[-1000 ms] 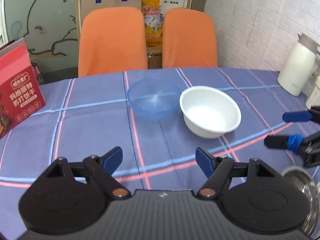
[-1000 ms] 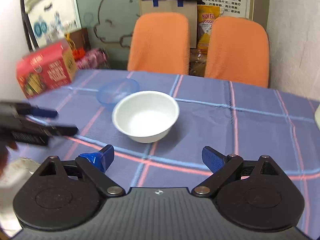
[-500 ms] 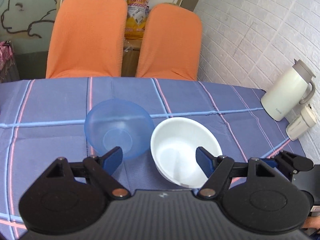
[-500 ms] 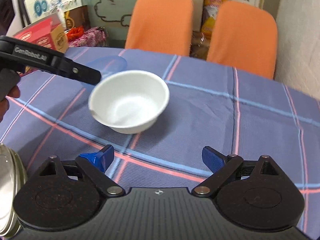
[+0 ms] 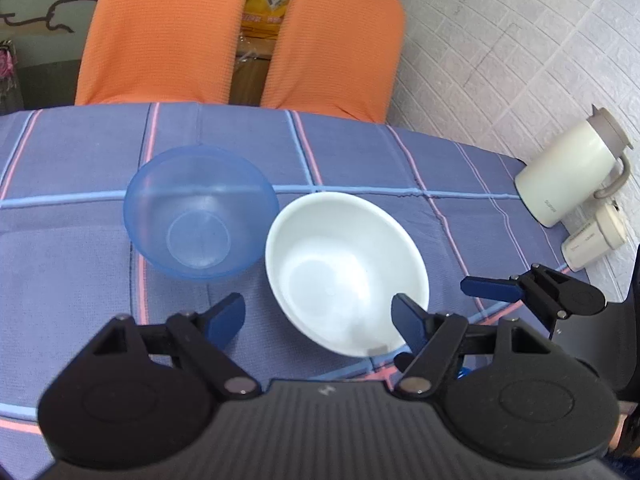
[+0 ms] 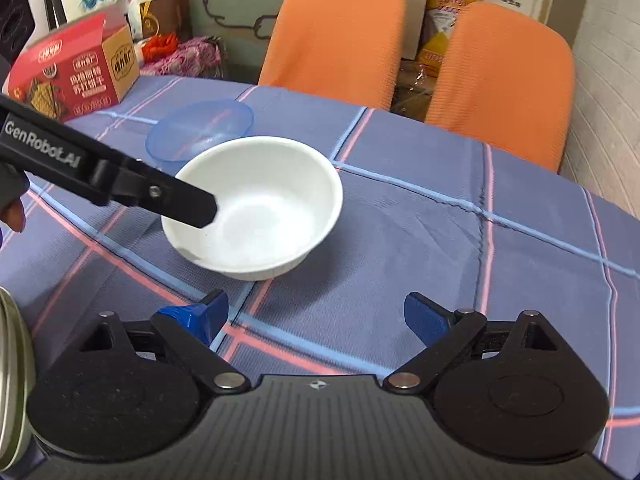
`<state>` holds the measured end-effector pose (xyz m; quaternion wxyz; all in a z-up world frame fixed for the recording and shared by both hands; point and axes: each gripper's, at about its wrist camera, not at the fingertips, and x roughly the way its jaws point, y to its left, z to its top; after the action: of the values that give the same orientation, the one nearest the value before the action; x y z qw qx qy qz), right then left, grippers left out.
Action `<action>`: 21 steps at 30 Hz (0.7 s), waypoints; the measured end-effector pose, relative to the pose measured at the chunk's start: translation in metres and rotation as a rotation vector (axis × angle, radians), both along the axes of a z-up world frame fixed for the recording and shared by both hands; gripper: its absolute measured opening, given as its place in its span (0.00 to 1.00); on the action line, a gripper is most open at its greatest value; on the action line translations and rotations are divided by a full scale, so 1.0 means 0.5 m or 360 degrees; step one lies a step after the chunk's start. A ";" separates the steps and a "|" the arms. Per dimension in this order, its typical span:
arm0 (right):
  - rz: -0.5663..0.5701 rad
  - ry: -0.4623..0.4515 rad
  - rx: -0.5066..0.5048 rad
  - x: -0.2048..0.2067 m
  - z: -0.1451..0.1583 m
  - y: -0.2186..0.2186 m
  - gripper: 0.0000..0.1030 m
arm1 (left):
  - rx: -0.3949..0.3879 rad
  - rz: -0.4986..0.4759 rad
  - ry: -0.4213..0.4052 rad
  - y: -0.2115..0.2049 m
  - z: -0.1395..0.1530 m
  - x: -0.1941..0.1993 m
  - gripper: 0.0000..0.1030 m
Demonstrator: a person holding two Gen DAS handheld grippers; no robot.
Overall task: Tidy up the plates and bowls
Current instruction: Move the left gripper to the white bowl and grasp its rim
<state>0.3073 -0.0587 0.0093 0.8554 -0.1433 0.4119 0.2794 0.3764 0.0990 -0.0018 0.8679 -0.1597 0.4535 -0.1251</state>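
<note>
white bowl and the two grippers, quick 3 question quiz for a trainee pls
1. True or false: the white bowl sits nested inside the blue bowl.
2. Which gripper reaches over the white bowl's rim? A) left gripper B) right gripper
3. Fill in: the cream jug stands by the ____ brick wall.

Key: 1 false, they sit side by side on the tablecloth. 2 A; both grippers are open and hold nothing. 3 white.
</note>
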 end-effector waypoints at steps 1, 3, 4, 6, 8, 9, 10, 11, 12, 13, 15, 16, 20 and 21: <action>0.0008 0.0007 -0.0003 0.005 -0.002 0.005 0.80 | -0.0016 0.0006 0.0009 -0.004 -0.002 0.008 0.72; 0.0023 0.0026 -0.0006 0.015 -0.008 0.013 0.80 | -0.0043 0.0029 0.0038 -0.012 -0.008 0.025 0.72; 0.0025 0.0029 -0.0008 0.019 -0.012 0.016 0.80 | -0.0049 0.0046 0.0048 -0.015 -0.013 0.032 0.72; 0.0053 0.0038 -0.0022 0.026 -0.020 0.026 0.80 | -0.0050 0.0078 0.0069 -0.021 -0.024 0.040 0.72; 0.0071 0.0043 -0.0058 0.033 -0.030 0.035 0.80 | -0.0063 0.0110 0.0100 -0.021 -0.034 0.041 0.72; 0.0080 0.0041 -0.0076 0.034 -0.034 0.038 0.80 | -0.0063 0.0114 0.0111 -0.021 -0.038 0.041 0.72; 0.0091 0.0040 -0.0086 0.035 -0.037 0.038 0.80 | -0.0055 0.0123 0.0119 -0.021 -0.040 0.040 0.72; 0.0100 0.0044 -0.0073 0.037 -0.037 0.037 0.80 | -0.0036 0.0127 0.0125 -0.020 -0.041 0.039 0.72; 0.0108 0.0053 -0.0072 0.039 -0.036 0.036 0.80 | -0.0009 0.0129 0.0131 -0.019 -0.041 0.040 0.72; 0.0113 0.0054 -0.0077 0.040 -0.034 0.036 0.80 | 0.0018 0.0128 0.0133 -0.020 -0.039 0.044 0.72; 0.0119 0.0045 -0.0088 0.041 -0.033 0.041 0.80 | 0.0040 0.0125 0.0132 -0.018 -0.038 0.048 0.72; 0.0121 0.0045 -0.0088 0.043 -0.033 0.043 0.80 | 0.0029 0.0126 0.0128 -0.017 -0.039 0.050 0.72; 0.0132 0.0038 -0.0073 0.047 -0.036 0.053 0.80 | -0.0040 0.0153 0.0136 -0.019 -0.054 0.057 0.72; 0.0138 0.0040 -0.0068 0.050 -0.036 0.057 0.80 | -0.0039 0.0156 0.0122 -0.021 -0.052 0.058 0.72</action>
<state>0.3322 -0.0302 -0.0087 0.8341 -0.1758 0.4219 0.3090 0.4056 0.0883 -0.0280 0.8529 -0.1971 0.4766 -0.0816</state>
